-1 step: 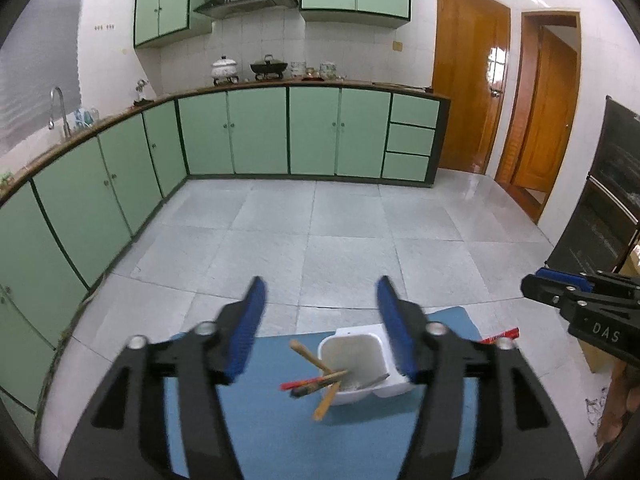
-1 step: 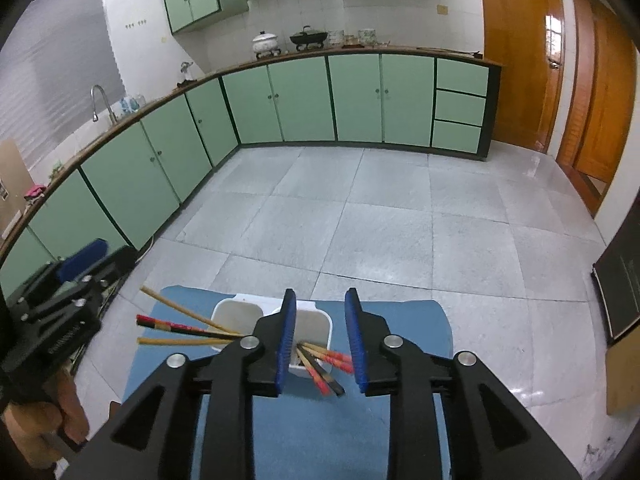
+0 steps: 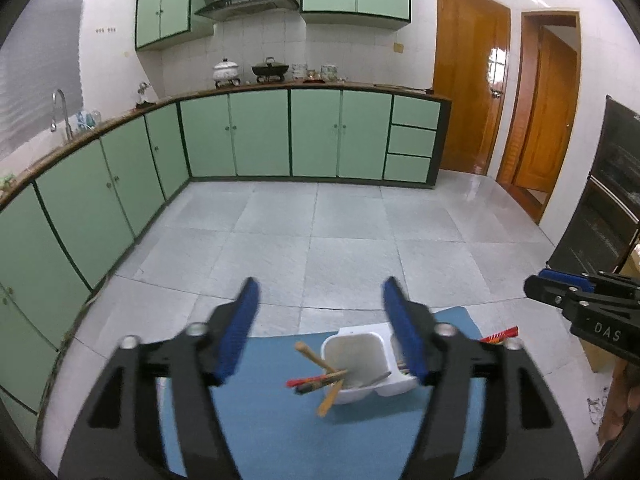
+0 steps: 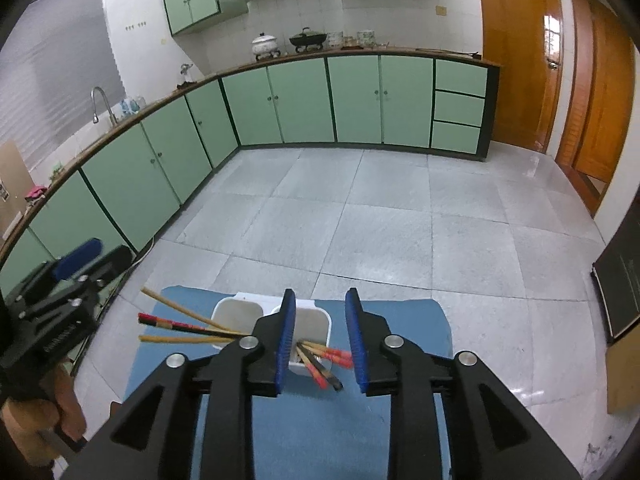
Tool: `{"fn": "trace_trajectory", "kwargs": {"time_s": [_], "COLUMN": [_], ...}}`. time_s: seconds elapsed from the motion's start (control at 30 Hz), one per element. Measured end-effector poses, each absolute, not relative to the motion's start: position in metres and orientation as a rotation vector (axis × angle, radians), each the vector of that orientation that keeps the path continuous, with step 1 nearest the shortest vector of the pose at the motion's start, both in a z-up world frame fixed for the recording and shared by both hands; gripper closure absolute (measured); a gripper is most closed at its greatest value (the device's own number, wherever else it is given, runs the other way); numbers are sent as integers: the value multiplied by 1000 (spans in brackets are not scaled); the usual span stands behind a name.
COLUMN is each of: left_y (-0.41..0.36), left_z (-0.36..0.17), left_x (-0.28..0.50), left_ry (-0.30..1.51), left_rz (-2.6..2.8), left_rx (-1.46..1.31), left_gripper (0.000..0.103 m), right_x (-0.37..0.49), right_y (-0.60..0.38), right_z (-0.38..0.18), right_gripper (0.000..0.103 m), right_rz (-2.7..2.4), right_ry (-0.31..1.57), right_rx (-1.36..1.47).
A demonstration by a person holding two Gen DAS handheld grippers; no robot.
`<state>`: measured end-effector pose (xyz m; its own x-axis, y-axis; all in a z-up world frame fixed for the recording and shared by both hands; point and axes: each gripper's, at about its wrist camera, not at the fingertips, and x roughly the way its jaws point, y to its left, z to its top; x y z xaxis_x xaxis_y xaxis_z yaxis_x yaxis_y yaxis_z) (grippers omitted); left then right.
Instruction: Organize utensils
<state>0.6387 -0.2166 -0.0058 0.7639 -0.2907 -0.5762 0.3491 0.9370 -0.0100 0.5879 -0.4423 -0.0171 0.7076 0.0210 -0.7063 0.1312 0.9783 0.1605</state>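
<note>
Left claw (image 3: 320, 334): opening, jaws wide, nothing between the pads. Right claw (image 4: 320, 340): opening, gap narrow, nothing gripped — chopstick ends visible beyond the gap, not pinched.

Holder (image 4: 276, 324): white, two compartments, upright on blue mat (image 4: 400, 320) on the desk. Left compartment: chopsticks (image 4: 188, 328), wooden and red-black, leaning far out over the rim toward the left claw. Right compartment: more chopsticks (image 4: 324, 360), red-tipped, tilted out toward the right claw.

Risks from here:
- Tipping the holder — light plastic, sticks leaning well past the rim; likely cause, a claw brushing a protruding stick end.
- Sticks sliding out onto the mat — shallow lean, little depth inside the cup.
- Claw-to-claw contact — both close to the holder, one on each side.
- Snagging a stick on withdrawal — stick ends near the right claw's line.
</note>
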Motion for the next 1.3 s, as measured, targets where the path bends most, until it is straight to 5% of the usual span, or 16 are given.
{"fn": "trace_trajectory", "kwargs": {"time_s": [0.1,0.2,0.27,0.37,0.73,1.3], "left_y": [-204,-188,-172,-147,-50,-17], "left_z": [0,-3,-13,-32,-74,-8], "left_x": [621,588,560,519,322,116], "left_ry": [618,633,645,649,569,424], "left_rz": [-339,-325,-324,-308,-176,-144], "left_rx": [102,117,126,139,149,65], "left_gripper": [25,16,14,9,5,5], "right_x": [558,520,489,435,272,93], "right_y": [-440,-437,-431,-416,-348,-268], "right_z": [-11,-6,-8,-21,-68,-22], "right_gripper": [66,45,20,7,6,6], "right_rz": [-67,-89,-116,-131,-259,-171], "right_ry": [737,687,639,592,532,395], "right_rx": [192,165,141,125,90,73]}}
